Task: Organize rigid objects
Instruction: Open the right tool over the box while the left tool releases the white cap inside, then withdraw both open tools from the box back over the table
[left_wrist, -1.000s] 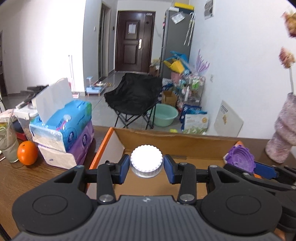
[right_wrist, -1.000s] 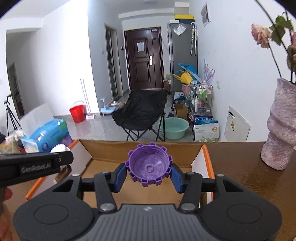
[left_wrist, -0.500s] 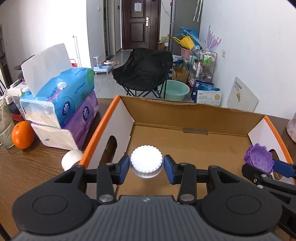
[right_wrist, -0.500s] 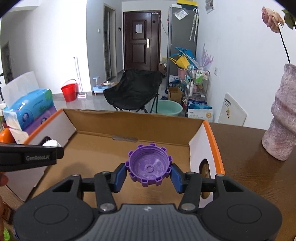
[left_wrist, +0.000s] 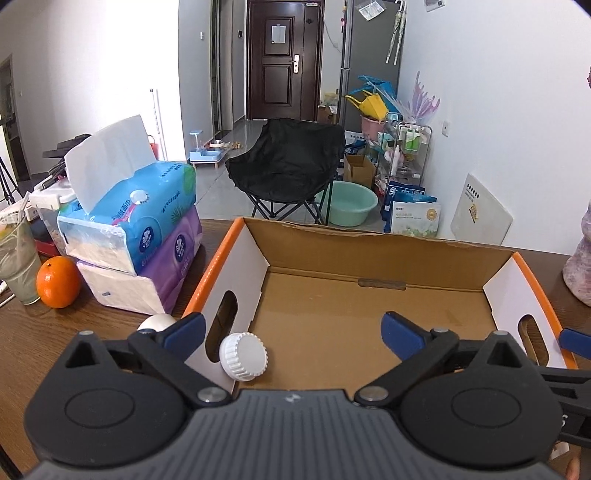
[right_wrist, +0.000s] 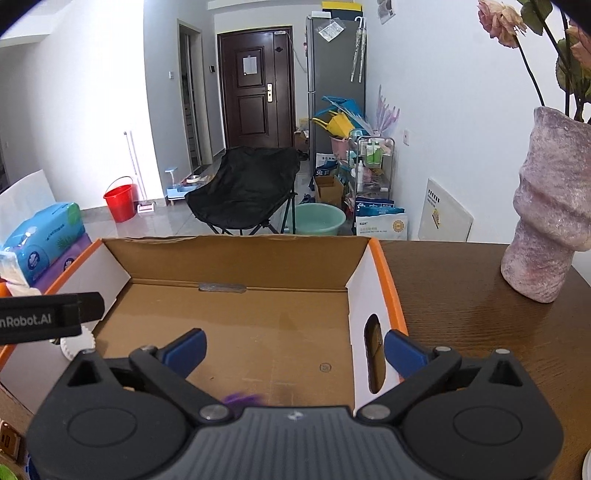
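White cap (left_wrist: 243, 356): lower left of left-wrist frame, inside cardboard box (left_wrist: 373, 254) against its left wall, touching neither pad. Left gripper (left_wrist: 291, 328) jaws opening, wide apart. Purple cap (right_wrist: 242, 399): blurred sliver at bottom centre of right-wrist frame, on box floor. Right gripper (right_wrist: 293, 347) jaws opening, nothing between. Tissue packs (left_wrist: 140, 236) left of box

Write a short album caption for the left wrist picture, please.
Left hand-held gripper opening above a cardboard box, white cap dropping free inside.
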